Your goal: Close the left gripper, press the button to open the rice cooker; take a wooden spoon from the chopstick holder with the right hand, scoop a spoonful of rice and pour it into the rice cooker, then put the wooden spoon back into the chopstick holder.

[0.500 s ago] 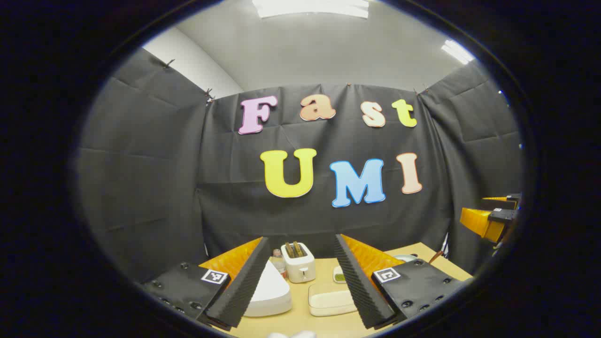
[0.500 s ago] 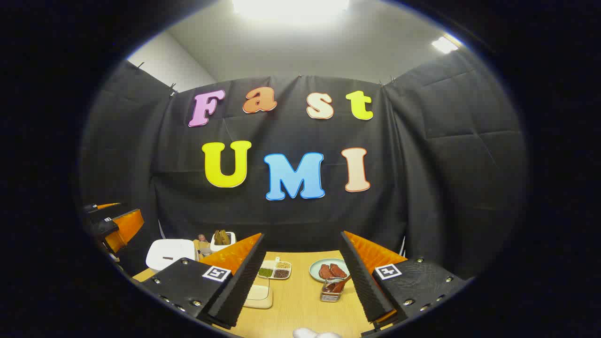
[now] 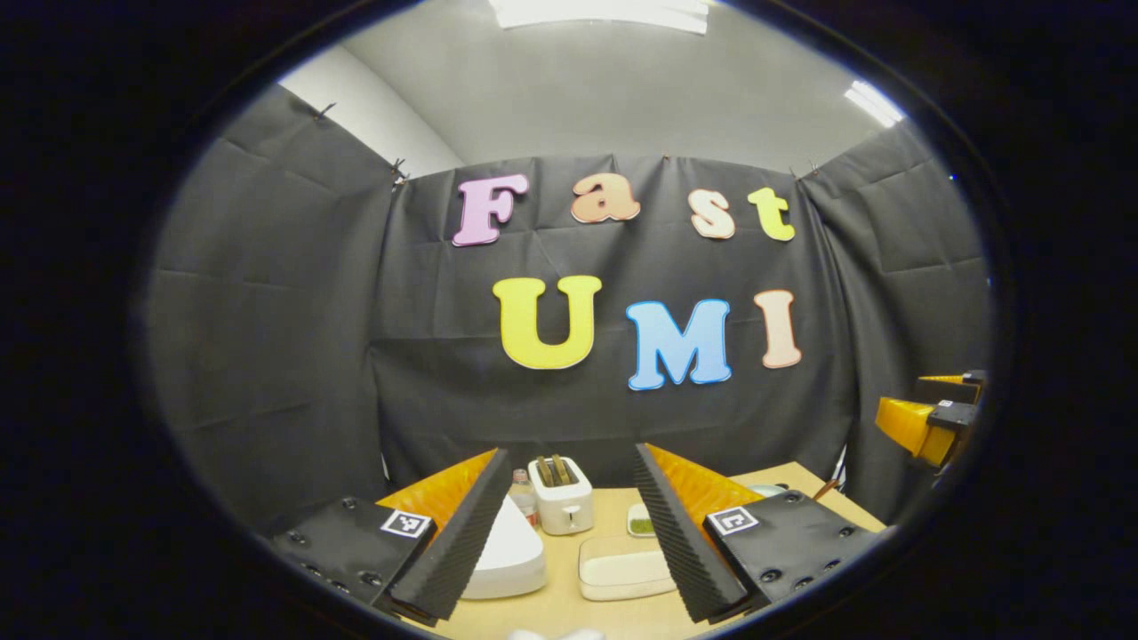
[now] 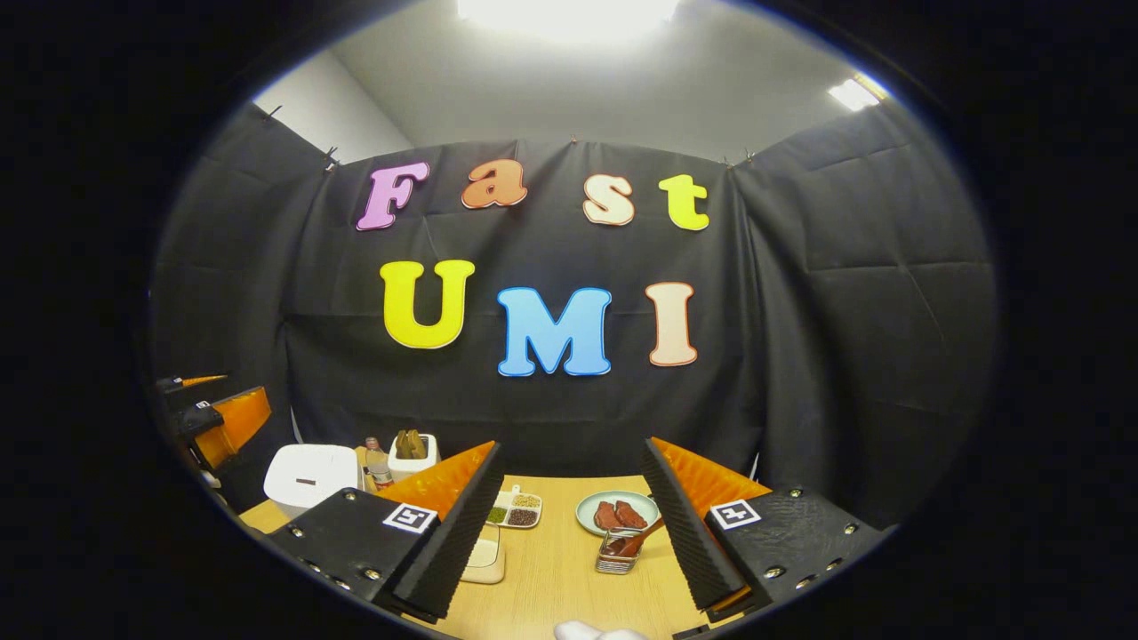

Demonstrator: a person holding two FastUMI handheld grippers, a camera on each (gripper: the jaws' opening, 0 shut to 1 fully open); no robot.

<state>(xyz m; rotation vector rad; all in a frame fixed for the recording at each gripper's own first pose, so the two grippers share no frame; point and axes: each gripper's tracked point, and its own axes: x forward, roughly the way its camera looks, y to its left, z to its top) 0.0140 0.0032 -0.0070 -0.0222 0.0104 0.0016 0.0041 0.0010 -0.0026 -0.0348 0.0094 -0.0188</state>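
The white rice cooker (image 3: 505, 558) stands lid-down on the wooden table, just behind my left finger. My left gripper (image 3: 570, 450) is open and held above the table's near edge, empty. The cooker (image 4: 309, 476) also appears far left in the right gripper view. A wire chopstick holder (image 4: 618, 553) with a wooden spoon (image 4: 644, 535) leaning out sits just inside my right finger. My right gripper (image 4: 573, 444) is open, empty and above the table. A shallow cream tray (image 3: 622, 569) with pale contents lies right of the cooker.
A white toaster (image 3: 560, 484) and a small bottle (image 3: 524, 498) stand at the back. A divided dish of grains (image 4: 512, 509) and a plate of red pieces (image 4: 618, 513) lie mid-table. The other gripper (image 3: 929, 422) hovers at the right edge.
Both views have shifted slightly, and the table items sit a little lower and further left. Both grippers stay open with nothing held.
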